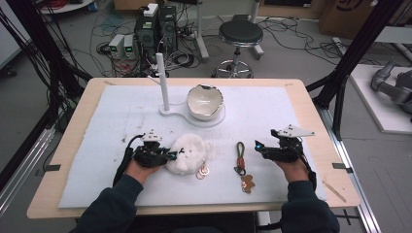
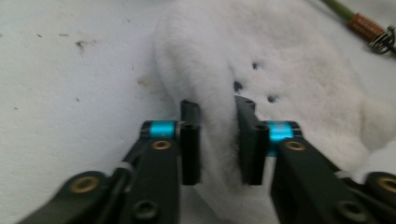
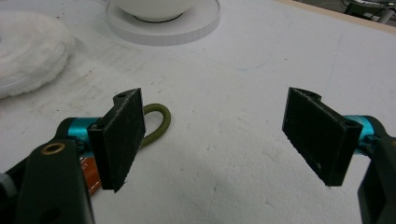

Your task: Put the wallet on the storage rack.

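My left tool (image 2: 217, 140) is clamped on a fold of the fluffy white toy (image 1: 188, 153) beside the keychain (image 1: 241, 165), ready for lifting, while my right tool (image 3: 219, 135) waits apart.

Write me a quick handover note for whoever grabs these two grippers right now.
Left gripper: shut on a fold of the white fluffy plush, which lies on the foam mat with its keyring at its right.
Right gripper: open, nothing between the jaws, just right of the olive strap keychain.
Bowl sits on the white stand at the back.
Done: plush gripped. Left: lifting it; the keychain is untouched.
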A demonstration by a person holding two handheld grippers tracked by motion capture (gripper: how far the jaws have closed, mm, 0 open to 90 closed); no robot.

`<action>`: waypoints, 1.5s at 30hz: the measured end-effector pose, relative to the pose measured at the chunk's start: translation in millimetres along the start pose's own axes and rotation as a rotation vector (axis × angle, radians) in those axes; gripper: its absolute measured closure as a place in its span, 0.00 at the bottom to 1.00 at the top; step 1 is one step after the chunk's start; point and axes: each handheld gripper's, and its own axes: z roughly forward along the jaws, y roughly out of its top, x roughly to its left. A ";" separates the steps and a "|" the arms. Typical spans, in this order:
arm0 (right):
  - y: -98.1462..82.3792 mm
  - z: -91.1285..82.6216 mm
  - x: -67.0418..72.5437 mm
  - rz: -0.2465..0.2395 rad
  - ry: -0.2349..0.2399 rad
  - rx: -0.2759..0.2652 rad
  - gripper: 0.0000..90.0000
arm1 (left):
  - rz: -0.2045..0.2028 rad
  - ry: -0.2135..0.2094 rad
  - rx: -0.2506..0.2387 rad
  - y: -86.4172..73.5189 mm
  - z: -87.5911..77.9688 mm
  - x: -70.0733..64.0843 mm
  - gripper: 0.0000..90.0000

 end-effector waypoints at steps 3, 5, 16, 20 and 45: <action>0.3 0.7 0.7 -0.002 0.007 0.002 0.24 | 0.002 -0.015 -0.027 1.5 -2.7 -0.8 0.89; 1.1 1.3 2.0 -0.001 0.022 -0.002 0.24 | -0.008 -0.032 -0.070 3.6 -6.3 -1.9 0.90; 17.2 13.7 36.3 -0.043 0.185 -0.034 0.24 | 0.071 -0.087 -0.240 12.6 -23.7 -9.7 0.90; 25.2 27.0 57.5 -0.063 0.306 -0.033 0.24 | 0.116 -0.113 -0.273 15.1 -26.1 -14.9 0.90; 34.4 45.3 92.3 -0.242 0.486 -0.005 0.88 | 0.073 -0.159 -0.193 13.3 -12.4 -19.8 0.71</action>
